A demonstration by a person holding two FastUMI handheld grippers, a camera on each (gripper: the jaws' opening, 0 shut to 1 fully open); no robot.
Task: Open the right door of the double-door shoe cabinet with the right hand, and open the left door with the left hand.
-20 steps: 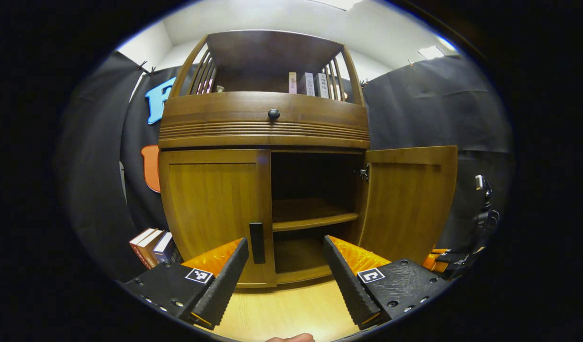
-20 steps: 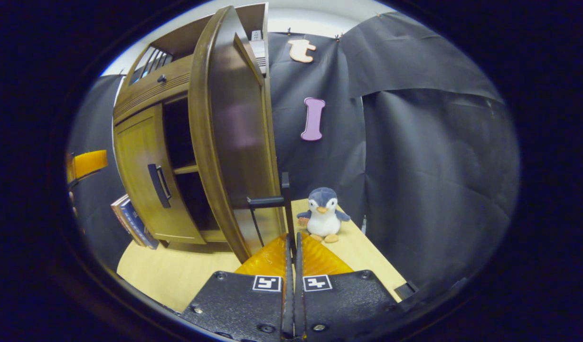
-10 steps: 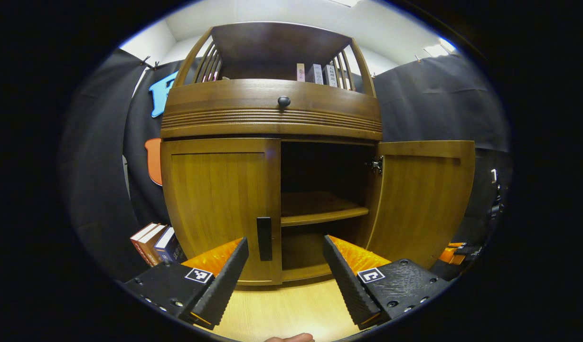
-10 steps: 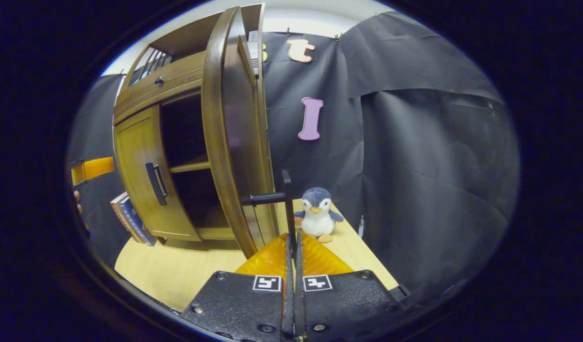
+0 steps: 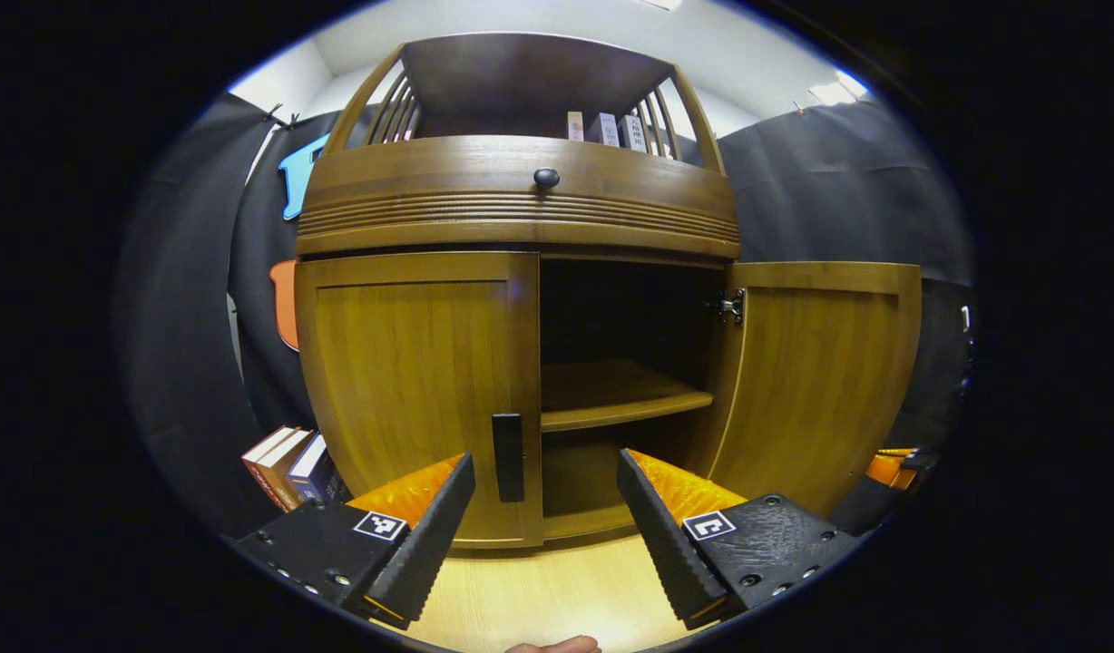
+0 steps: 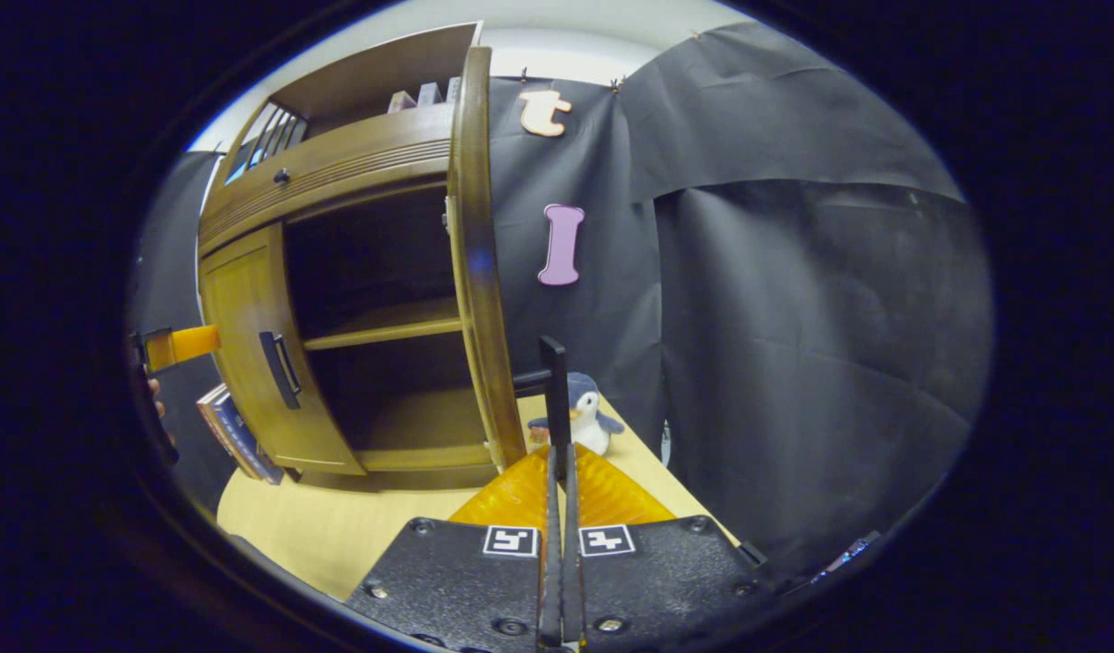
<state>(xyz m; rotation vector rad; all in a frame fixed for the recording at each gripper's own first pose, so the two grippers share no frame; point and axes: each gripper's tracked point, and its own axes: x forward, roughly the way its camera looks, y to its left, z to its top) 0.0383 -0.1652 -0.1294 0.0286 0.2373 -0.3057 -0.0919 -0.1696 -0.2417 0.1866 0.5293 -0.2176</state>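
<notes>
The wooden shoe cabinet (image 5: 521,204) fills the left gripper view. Its left door (image 5: 412,381) is closed, with a dark vertical handle (image 5: 508,458) at its inner edge. My left gripper (image 5: 543,476) is open just in front of that handle, apart from it. The right door (image 5: 820,381) stands swung wide open, baring a shelf (image 5: 620,399). In the right gripper view, my right gripper (image 6: 557,453) is shut on the right door's handle (image 6: 553,390), with the door (image 6: 475,272) edge-on to its left. The left door (image 6: 244,354) and the left gripper (image 6: 180,345) show farther off.
Several books (image 5: 289,462) lean against the cabinet's left side on the pale wooden floor (image 5: 557,589). A plush penguin (image 6: 582,419) sits behind the open right door, by the black cloth wall (image 6: 811,317). More books (image 5: 602,127) stand on the top shelf.
The right door has swung farther open with my right gripper on its handle. My left gripper has drifted slightly closer to the left door's handle and stays open.
</notes>
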